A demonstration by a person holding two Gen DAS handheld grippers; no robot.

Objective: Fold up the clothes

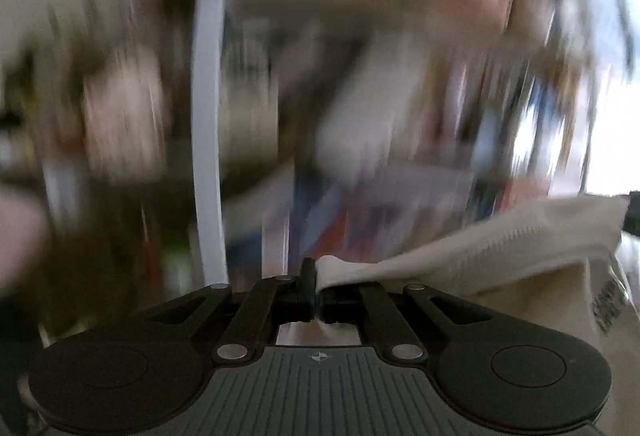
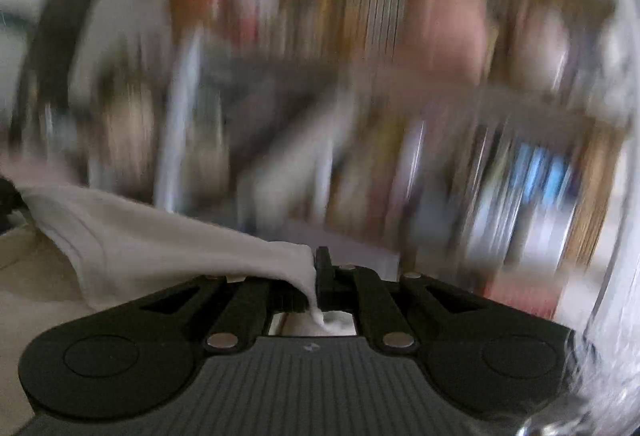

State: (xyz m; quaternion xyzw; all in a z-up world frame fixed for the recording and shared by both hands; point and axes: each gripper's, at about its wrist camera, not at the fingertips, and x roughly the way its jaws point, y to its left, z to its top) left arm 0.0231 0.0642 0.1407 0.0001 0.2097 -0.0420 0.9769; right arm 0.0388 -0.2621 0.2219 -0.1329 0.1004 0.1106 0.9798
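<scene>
A cream-white garment [image 1: 500, 248] hangs stretched between both grippers, held up in the air. My left gripper [image 1: 316, 288] is shut on one corner of it; the cloth runs off to the right, with dark print [image 1: 608, 300] on its lower part. My right gripper [image 2: 316, 284] is shut on another corner of the same garment [image 2: 140, 236], which runs off to the left. The other gripper shows as a dark shape at the far right edge of the left wrist view [image 1: 632, 212].
The background is heavily motion-blurred in both views. Shelves with books or colourful items [image 2: 520, 176] fill the far side. A white upright post [image 1: 208, 116] stands left of centre. A bright window area [image 1: 608, 140] is at the right.
</scene>
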